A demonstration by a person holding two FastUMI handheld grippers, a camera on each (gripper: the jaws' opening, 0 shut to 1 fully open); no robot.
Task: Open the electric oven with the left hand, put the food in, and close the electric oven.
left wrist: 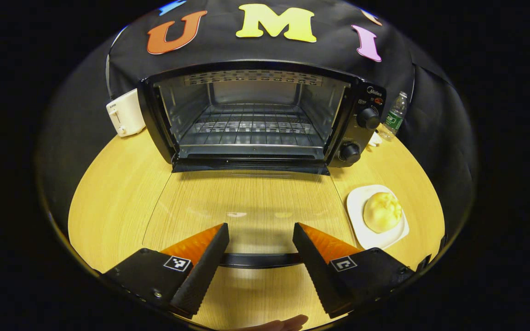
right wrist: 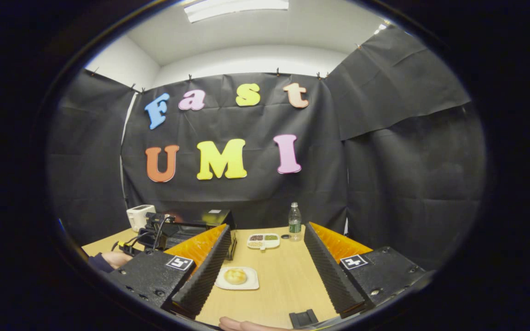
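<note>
The black electric oven point(left wrist: 256, 115) stands open, showing its wire rack point(left wrist: 251, 124). Its glass door point(left wrist: 246, 202) lies flat toward me over the table. My left gripper point(left wrist: 260, 230) is open just above the door's front edge, with the dark door handle point(left wrist: 260, 260) running between its fingers. A yellow bun point(left wrist: 382, 211) sits on a white plate point(left wrist: 361, 230) to the right of the door. In the right gripper view, my right gripper point(right wrist: 267, 227) hangs open above the table, the bun point(right wrist: 236, 276) on its plate point(right wrist: 251, 285) lying low between its fingers. The oven point(right wrist: 200, 220) is partly hidden behind one finger.
A white toaster point(left wrist: 124, 112) stands left of the oven and a water bottle point(left wrist: 396, 115) to its right. The right gripper view adds a small white tray of food point(right wrist: 263, 241) near the bottle point(right wrist: 295, 222), a hand point(right wrist: 118, 258) holding the other gripper, and a small black object point(right wrist: 303, 317) at the near edge.
</note>
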